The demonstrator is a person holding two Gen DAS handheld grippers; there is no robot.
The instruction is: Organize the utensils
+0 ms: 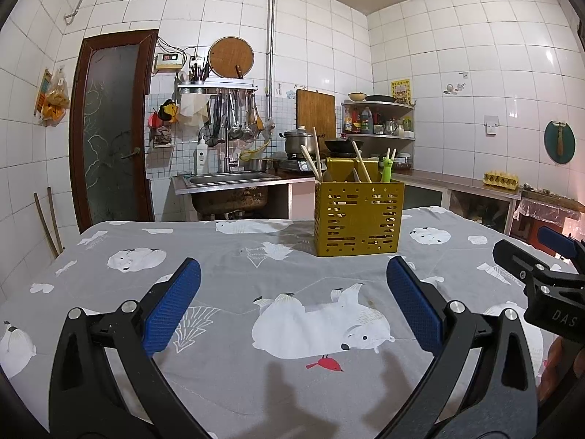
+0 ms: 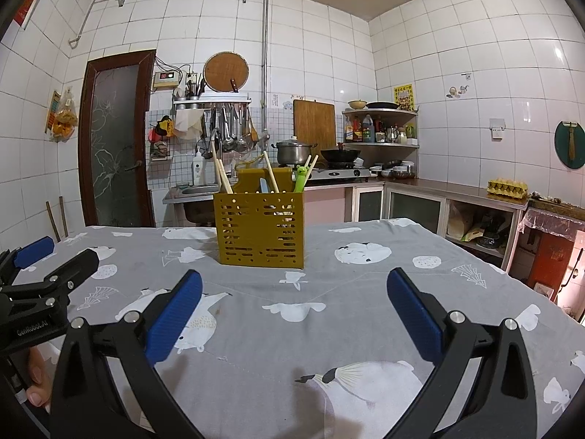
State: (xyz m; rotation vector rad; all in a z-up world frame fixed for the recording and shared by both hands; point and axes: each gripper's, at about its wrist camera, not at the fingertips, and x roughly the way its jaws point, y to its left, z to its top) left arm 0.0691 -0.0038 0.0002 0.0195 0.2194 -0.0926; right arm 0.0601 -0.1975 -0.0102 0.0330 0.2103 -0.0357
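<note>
A yellow perforated utensil holder (image 1: pixel 360 217) stands upright on the table toward its far side; it also shows in the right wrist view (image 2: pixel 261 228). Wooden chopsticks (image 1: pixel 310 159) and a green cartoon-topped utensil (image 1: pixel 387 168) stick up out of it; the chopsticks (image 2: pixel 221 175) and the green utensil (image 2: pixel 300 177) also show in the right wrist view. My left gripper (image 1: pixel 294 274) is open and empty, low over the table in front of the holder. My right gripper (image 2: pixel 294 285) is open and empty, to the right of the left one.
The table wears a grey cloth with polar bear prints (image 1: pixel 237 256). The right gripper's body (image 1: pixel 541 278) shows at the left view's right edge; the left gripper's body (image 2: pixel 40 285) shows at the right view's left edge. A sink (image 1: pixel 230 179), stove and counters line the far wall.
</note>
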